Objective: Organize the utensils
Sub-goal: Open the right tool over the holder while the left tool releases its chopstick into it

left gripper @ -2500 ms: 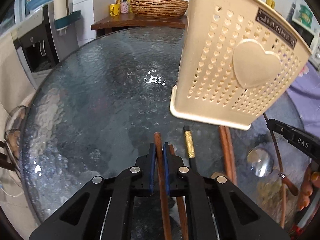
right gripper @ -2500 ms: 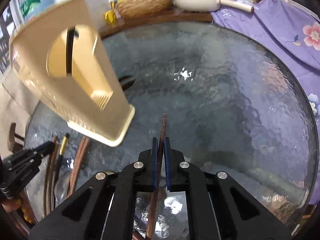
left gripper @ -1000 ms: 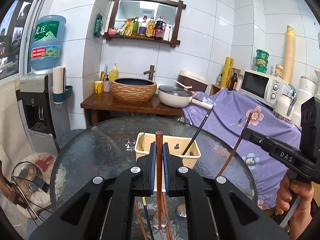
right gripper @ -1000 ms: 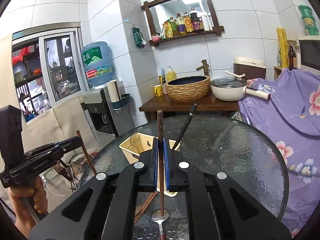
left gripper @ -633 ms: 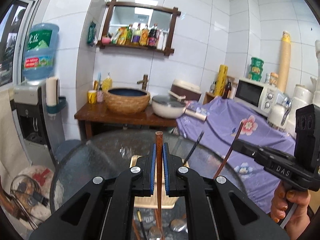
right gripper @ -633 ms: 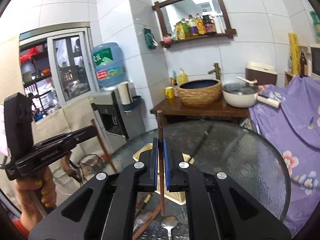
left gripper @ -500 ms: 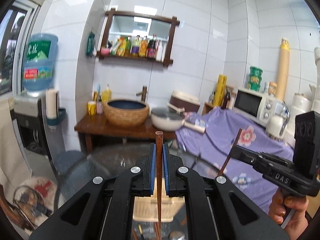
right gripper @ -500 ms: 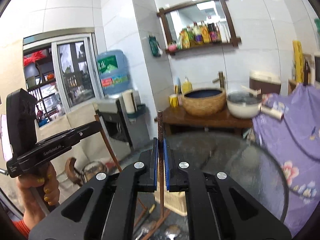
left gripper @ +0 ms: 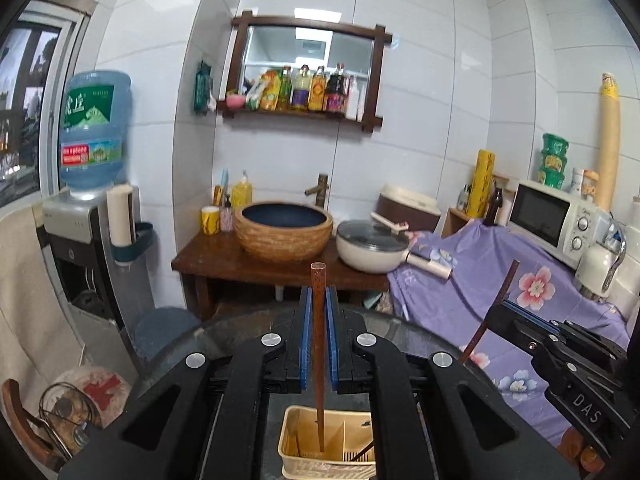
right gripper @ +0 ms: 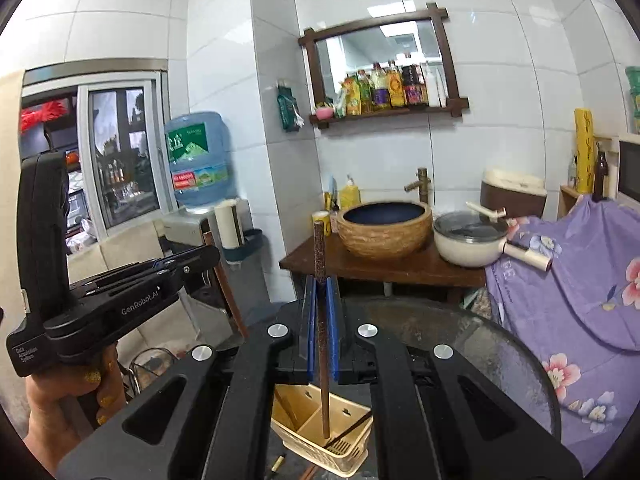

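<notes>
Wooden chopstick (left gripper: 318, 344) clamped in left claw (left gripper: 318, 312); right claw (right gripper: 321, 304) clamps another; slotted cream plastic basket (left gripper: 298, 446) below.

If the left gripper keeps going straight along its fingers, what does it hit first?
Probably the far part of the glass table, maybe the wooden sink stand beyond it. The left gripper, shut on a wooden chopstick, points slightly downward; depth is unclear.

Perforated cream plastic basket (left gripper: 320, 458), textured glass table (right gripper: 480, 344), wooden chopstick (left gripper: 318, 320).
</notes>
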